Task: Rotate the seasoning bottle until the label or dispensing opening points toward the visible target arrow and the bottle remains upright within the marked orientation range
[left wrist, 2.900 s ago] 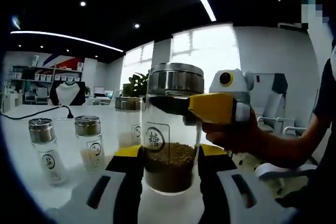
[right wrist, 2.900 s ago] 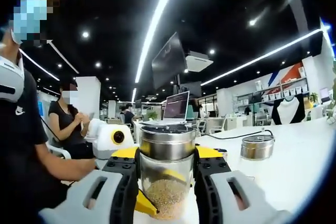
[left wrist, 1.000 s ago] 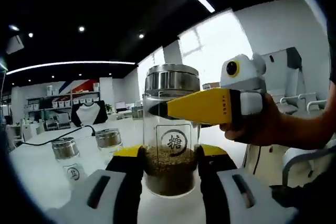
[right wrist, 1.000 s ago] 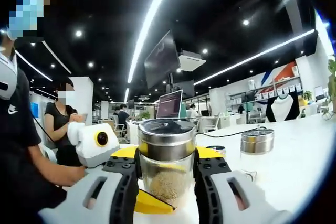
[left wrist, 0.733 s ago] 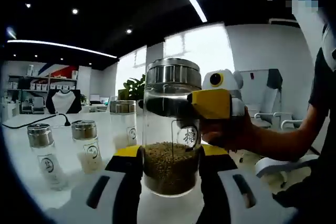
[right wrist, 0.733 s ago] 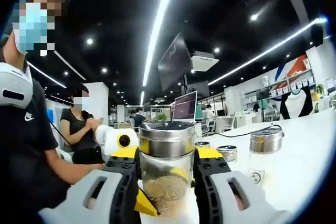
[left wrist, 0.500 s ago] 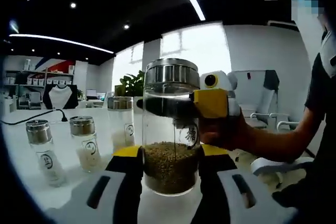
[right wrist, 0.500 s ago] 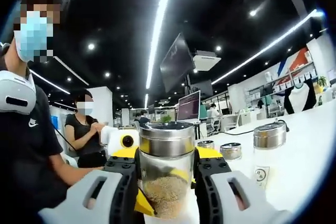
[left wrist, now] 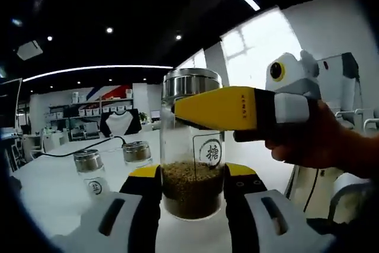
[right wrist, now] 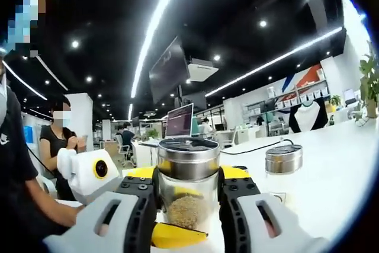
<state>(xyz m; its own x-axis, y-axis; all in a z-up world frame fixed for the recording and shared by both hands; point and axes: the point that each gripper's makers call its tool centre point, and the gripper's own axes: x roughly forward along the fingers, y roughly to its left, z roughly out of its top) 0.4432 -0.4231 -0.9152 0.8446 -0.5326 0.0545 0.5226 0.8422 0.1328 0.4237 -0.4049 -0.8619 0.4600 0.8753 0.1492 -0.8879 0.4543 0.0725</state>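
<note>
Standing upright between both pairs of jaws, the clear glass seasoning bottle with a steel lid (left wrist: 192,146) is roughly a third full of tan-brown granules. In the left gripper view, the left gripper (left wrist: 192,191) pinches the bottle low, at the level of the granules, and a round printed label with a dark character faces the camera, slightly right of centre. The right gripper (left wrist: 195,106), yellow-jawed and held by a hand (left wrist: 317,146), reaches in from the right and grips just under the lid. In the right gripper view, that gripper (right wrist: 188,192) clamps the same bottle (right wrist: 188,191) below its steel lid. Two smaller steel-capped shaker jars (left wrist: 89,173) stand on the white table (left wrist: 47,191), well apart from the bottle; their contents cannot be made out.
</note>
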